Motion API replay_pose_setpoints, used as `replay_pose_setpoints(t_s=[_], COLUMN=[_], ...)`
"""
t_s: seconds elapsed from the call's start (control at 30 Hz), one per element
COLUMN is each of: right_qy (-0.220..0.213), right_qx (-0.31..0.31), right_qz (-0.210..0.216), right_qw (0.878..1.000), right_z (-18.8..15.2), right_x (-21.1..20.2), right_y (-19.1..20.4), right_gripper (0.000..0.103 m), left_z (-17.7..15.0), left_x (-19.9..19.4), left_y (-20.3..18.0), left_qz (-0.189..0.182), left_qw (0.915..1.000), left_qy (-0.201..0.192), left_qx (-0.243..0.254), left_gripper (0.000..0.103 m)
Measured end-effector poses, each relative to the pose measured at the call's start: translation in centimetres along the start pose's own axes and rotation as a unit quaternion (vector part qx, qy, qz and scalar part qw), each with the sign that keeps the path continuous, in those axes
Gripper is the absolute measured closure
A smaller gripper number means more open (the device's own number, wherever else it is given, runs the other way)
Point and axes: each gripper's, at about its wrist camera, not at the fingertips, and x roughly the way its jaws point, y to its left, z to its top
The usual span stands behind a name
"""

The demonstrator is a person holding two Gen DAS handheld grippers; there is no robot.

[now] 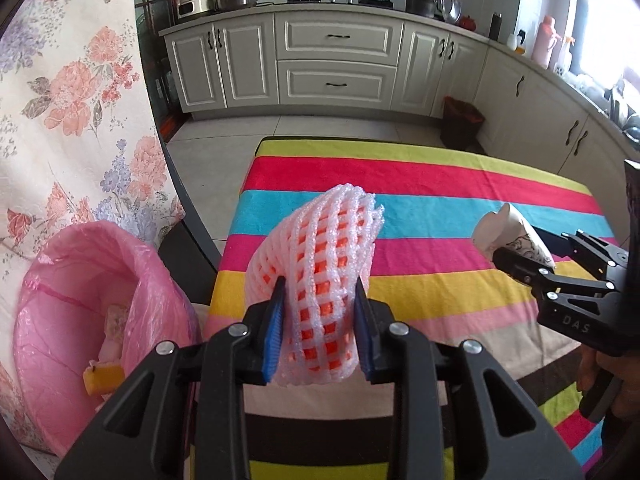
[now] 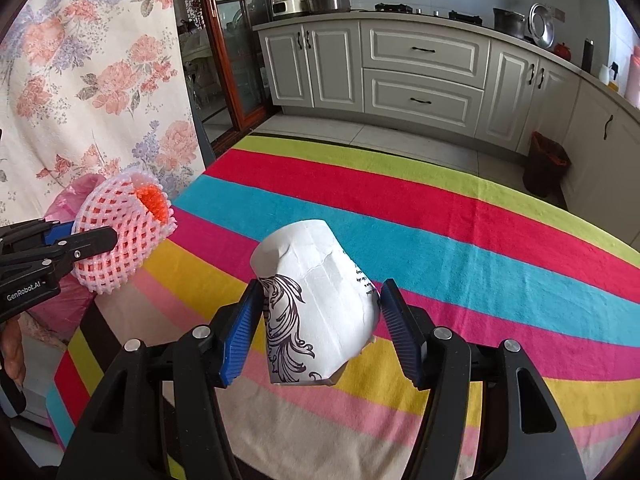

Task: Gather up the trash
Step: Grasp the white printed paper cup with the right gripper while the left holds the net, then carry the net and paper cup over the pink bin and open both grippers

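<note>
My left gripper (image 1: 319, 292) is shut on a white foam fruit net (image 1: 320, 256) with an orange inside, held above the striped tablecloth (image 1: 440, 208). In the right wrist view the same foam net (image 2: 120, 236) sits at the left in the left gripper (image 2: 102, 246). My right gripper (image 2: 320, 296) is shut on a crumpled white paper cup (image 2: 320, 300) with a black swirl print, lifted off the cloth. The paper cup (image 1: 508, 232) and the right gripper (image 1: 516, 256) also show at the right of the left wrist view. A pink-lined trash bin (image 1: 80, 300) stands at the lower left.
The bin holds some scraps, among them a yellow piece (image 1: 104, 376). A floral curtain (image 1: 72, 100) hangs on the left. White kitchen cabinets (image 1: 336, 60) run along the back, with a dark bin with a red bag (image 1: 460, 122) on the floor. A hand (image 2: 14, 354) holds the left gripper.
</note>
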Motion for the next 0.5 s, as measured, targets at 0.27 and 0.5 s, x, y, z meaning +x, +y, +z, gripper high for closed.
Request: replay_pose_setpoints(t_s=[0.27, 0.5], right_qy=[-0.026, -0.05], right_qx=[-0.007, -0.014], right_qz=[-0.014, -0.018], right_qw=[1.0, 0.998], right_z=[-0.3, 0.0], right_x=[-3.5, -6.0], right_y=[1.4, 3.2], right_gripper=[0.045, 0.045], left_z=[-1.4, -2.3], left_x=[-4.2, -7.2], left_y=[0.9, 2.3], left_qz=[-0.005, -0.006], left_qw=[0.9993, 0.9979], left_qy=[-0.03, -0.051], left_qx=[-0.023, -0.039], left_gripper=[0.073, 0.073])
